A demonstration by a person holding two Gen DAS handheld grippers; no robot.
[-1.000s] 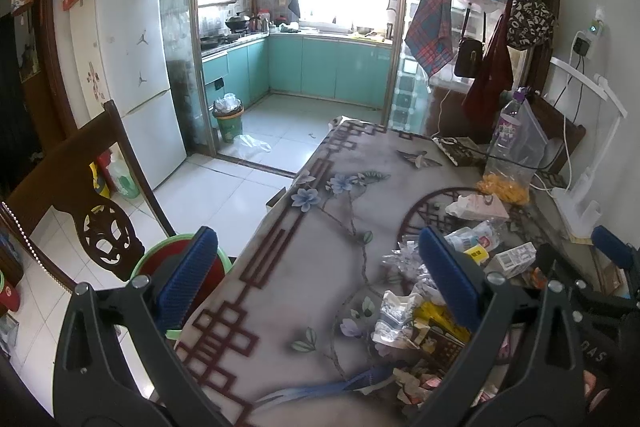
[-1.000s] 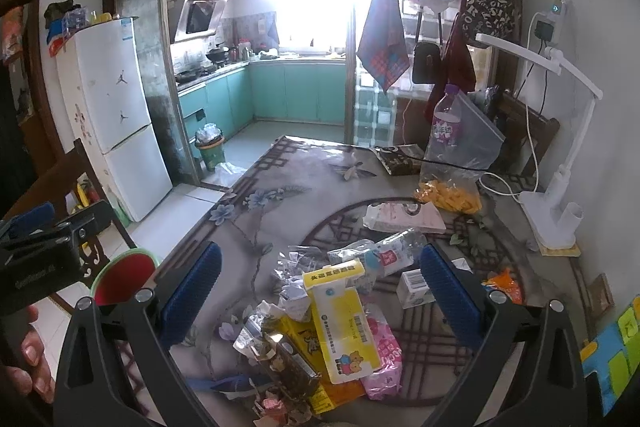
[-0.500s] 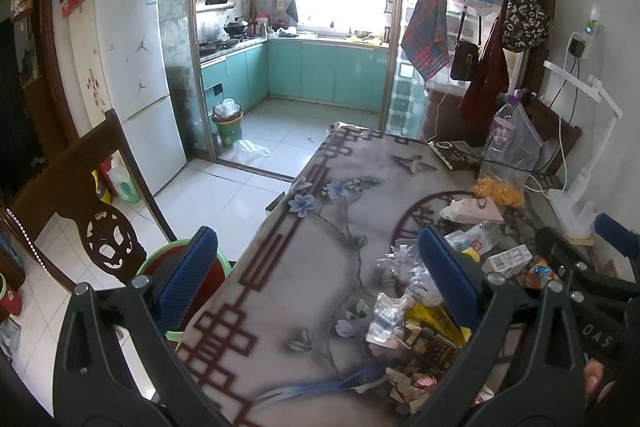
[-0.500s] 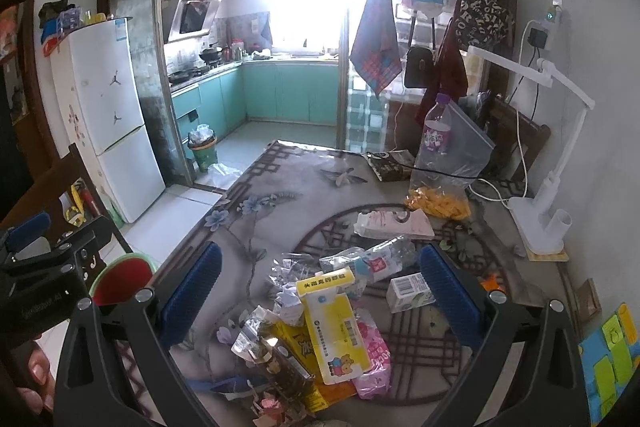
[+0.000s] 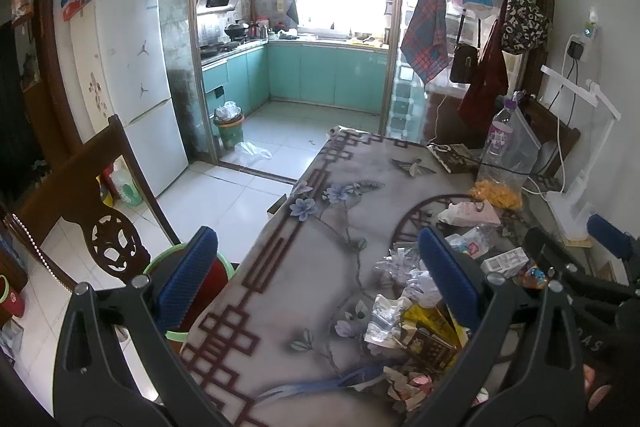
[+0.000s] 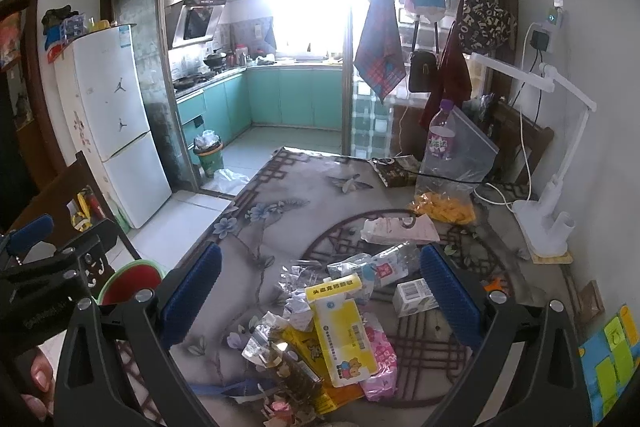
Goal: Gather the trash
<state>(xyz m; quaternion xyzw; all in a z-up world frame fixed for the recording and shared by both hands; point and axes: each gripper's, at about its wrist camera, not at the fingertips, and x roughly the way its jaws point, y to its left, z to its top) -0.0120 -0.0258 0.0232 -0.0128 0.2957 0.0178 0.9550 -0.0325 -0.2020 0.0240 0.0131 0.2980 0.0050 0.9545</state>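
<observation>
A heap of trash (image 6: 320, 331) lies on the near part of the table (image 6: 256, 227): a yellow-and-white carton (image 6: 344, 327), a pink packet (image 6: 380, 359), foil wrappers (image 6: 296, 283), a crushed clear bottle (image 6: 384, 263) and a small box (image 6: 412, 297). The heap shows in the left wrist view (image 5: 412, 311) too. My right gripper (image 6: 320, 299) is open above the heap, empty. My left gripper (image 5: 316, 283) is open and empty over the table's left edge. A green-rimmed red bin (image 5: 200, 291) stands on the floor below it, also in the right wrist view (image 6: 128, 279).
A wooden chair (image 5: 84, 195) stands left of the table. A purple-labelled bottle (image 6: 440, 135), a clear bag with yellow snacks (image 6: 444, 207) and a white desk lamp (image 6: 552, 219) stand at the far right. A pink tissue pack (image 6: 400, 231) lies mid-table.
Both grippers have drawn back and up a little from the table, so the trash heap looks smaller and lower. Both jaws have stayed open.
</observation>
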